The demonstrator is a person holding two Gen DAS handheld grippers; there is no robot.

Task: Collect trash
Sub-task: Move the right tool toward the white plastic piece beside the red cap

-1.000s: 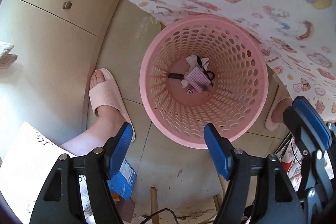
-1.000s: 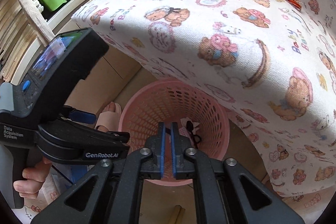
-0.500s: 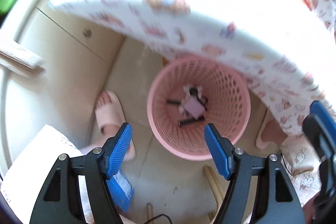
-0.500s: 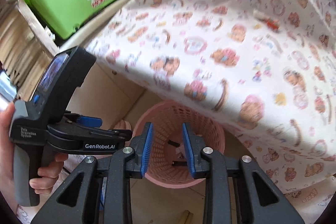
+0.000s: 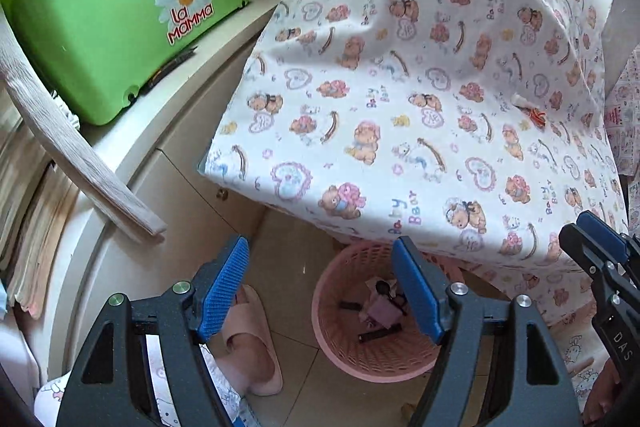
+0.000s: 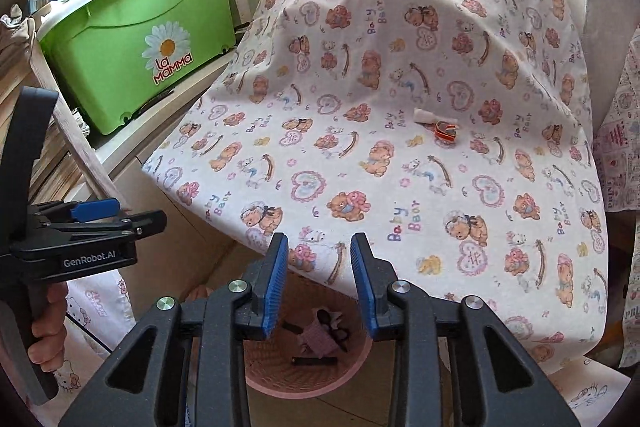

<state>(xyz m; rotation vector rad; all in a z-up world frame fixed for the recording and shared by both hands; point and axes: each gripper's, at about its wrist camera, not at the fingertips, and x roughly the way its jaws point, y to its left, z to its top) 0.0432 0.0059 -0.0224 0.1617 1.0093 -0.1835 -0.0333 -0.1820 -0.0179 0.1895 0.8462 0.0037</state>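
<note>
Beside cloth edge (image 6: pixel 280 247), pink basket (image 6: pixel 304 383).

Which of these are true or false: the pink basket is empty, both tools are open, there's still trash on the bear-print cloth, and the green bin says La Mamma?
1. The pink basket is empty. False: several scraps lie at its bottom, among them a pinkish checked piece.
2. Both tools are open. True: the left tool and the right tool each show a gap, with nothing between the fingers.
3. Trash remains on the bear-print cloth. True: a white scrap and an orange piece lie on it.
4. The green bin sits on the floor. False: it sits on a shelf.
</note>
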